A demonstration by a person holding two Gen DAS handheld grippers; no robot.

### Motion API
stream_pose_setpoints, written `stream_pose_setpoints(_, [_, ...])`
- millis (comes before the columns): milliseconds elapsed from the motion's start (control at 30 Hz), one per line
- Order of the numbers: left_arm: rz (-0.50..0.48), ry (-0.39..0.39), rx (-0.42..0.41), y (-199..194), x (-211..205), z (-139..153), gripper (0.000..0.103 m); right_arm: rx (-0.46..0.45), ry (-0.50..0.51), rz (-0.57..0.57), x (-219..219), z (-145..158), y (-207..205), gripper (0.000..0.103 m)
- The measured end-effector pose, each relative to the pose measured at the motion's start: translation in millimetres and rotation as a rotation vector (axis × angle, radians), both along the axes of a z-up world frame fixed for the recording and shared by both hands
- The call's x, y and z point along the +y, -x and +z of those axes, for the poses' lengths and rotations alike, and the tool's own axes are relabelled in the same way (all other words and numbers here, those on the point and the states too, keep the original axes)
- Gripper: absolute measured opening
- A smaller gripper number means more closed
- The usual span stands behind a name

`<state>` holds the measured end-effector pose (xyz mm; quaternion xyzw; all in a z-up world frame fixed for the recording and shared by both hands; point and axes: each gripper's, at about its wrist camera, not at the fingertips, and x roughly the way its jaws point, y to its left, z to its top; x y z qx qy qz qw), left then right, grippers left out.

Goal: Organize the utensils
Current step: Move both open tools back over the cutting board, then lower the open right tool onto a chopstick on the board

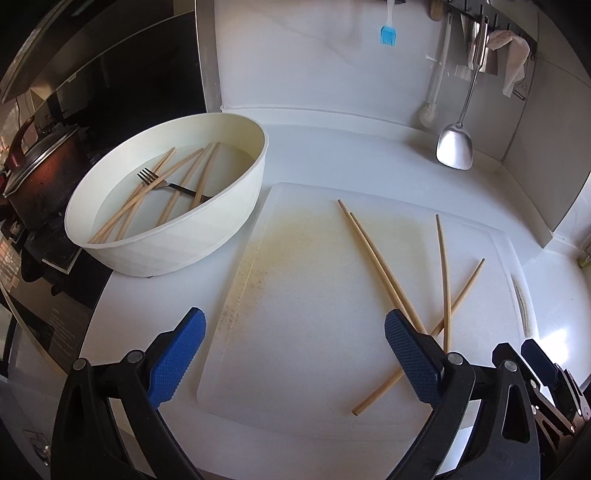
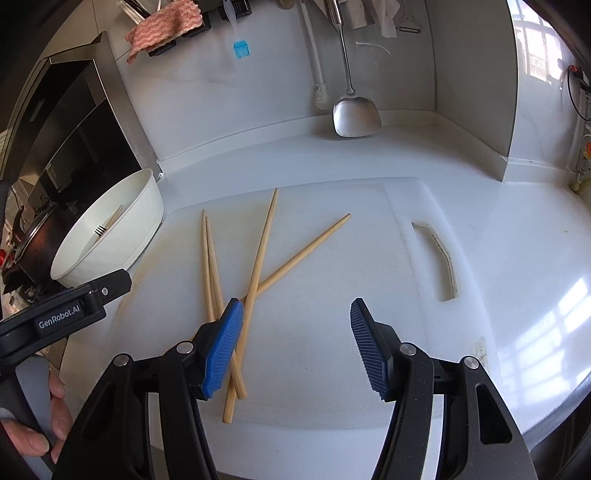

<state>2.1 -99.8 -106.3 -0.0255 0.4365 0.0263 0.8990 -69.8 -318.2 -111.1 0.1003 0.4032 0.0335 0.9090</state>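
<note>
far left, a dark pot (image 1: 40, 173) with a lid sits on the stove, off the white surface (image 1: 369, 147). next along, the white bowl (image 1: 236, 192) stands on the surface just left of the board (image 1: 303, 325), and inside it lie several chopsticks with a fork (image 1: 162, 183) crossed among them. the left tongs (image 1: 293, 354) hang over the near half of the board, jaws wide apart, nothing between the blue pads. on the board's right half, four loose chopsticks (image 1: 376, 254): two lying close side by side, two more crossing them near the near end. from the right wrist view the right tongs (image 2: 295, 347) hover over that same pile, jaws about half open and gripping nothing; the left pad sits right over the crossing point, and whether it touches the sticks i cannot tell. the board's handle slot (image 2: 439, 258) is off to the right. far back on the wall, a blue brush (image 1: 388, 35), then a white scrubber (image 1: 430, 110), then a steel spatula (image 1: 455, 146) hanging with its blade down by the surface. at the left edge of the right view, a hand (image 2: 40, 424) grips the other tool's handle.
</note>
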Motion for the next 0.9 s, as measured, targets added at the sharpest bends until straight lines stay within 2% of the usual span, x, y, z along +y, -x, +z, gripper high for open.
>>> stream_pose_setpoints(67, [0.013,0.002,0.007,-2.5,3.1,-6.3,0.096,-0.002,0.014,-0.008,4.0,-4.3,-4.0,0.058])
stream_pose_setpoints(200, [0.041,0.018,-0.045,0.2,8.5,-11.7,0.096,-0.015,0.035,0.008,10.1,-12.6,-10.8,0.058])
stream_pose_setpoints(367, [0.058,0.032,-0.066,1.1,11.7,-20.0,0.096,-0.022,0.076,0.042,21.3,-20.9,-16.6,0.058])
stream_pose_setpoints(733, [0.078,0.059,-0.041,0.4,15.6,-28.1,0.096,0.001,0.181,0.080,38.1,-30.5,-20.5,0.058])
stream_pose_setpoints(900, [0.068,0.067,-0.033,-2.9,9.4,-28.4,0.096,0.021,0.197,0.088,38.6,-36.4,-22.8,0.057])
